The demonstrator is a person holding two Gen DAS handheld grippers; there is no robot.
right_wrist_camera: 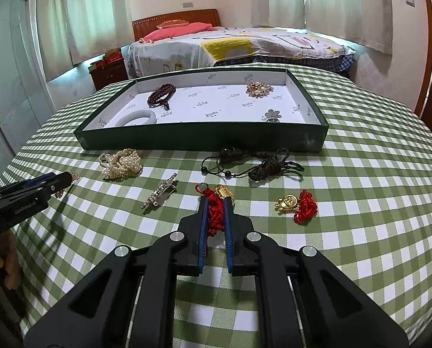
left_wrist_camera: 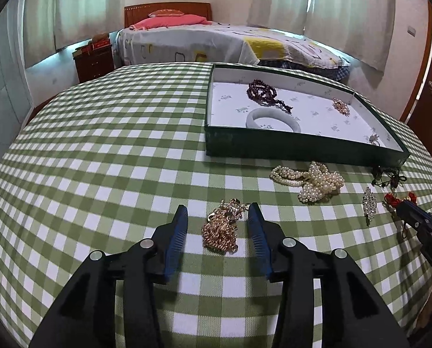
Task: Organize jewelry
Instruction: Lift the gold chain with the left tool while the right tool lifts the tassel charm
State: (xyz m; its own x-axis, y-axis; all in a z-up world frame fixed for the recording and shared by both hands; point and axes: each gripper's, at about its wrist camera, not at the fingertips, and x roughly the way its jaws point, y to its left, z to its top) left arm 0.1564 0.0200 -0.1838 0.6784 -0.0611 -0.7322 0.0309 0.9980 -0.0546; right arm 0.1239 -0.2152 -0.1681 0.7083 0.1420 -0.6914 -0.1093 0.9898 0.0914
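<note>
The red cord charm [right_wrist_camera: 215,217], lengthwise toward the green tray [right_wrist_camera: 201,142], is pinched by the right gripper [right_wrist_camera: 216,203]; the gold chain [left_wrist_camera: 222,227] is straddled by the spread left gripper [left_wrist_camera: 217,211].

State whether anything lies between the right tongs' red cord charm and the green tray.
Yes. The black knotted cord bracelet lies on the checked cloth between the red cord charm, gripped by the right tongs, and the green tray.

Green-and-white checked tablecloth [right_wrist_camera: 361,174]; dark green box [right_wrist_camera: 201,140] with a white printed lining — gold chain [left_wrist_camera: 220,230], cream pearls [left_wrist_camera: 311,182], red cord [right_wrist_camera: 216,214], blue-padded black fingers [left_wrist_camera: 176,232].
</note>
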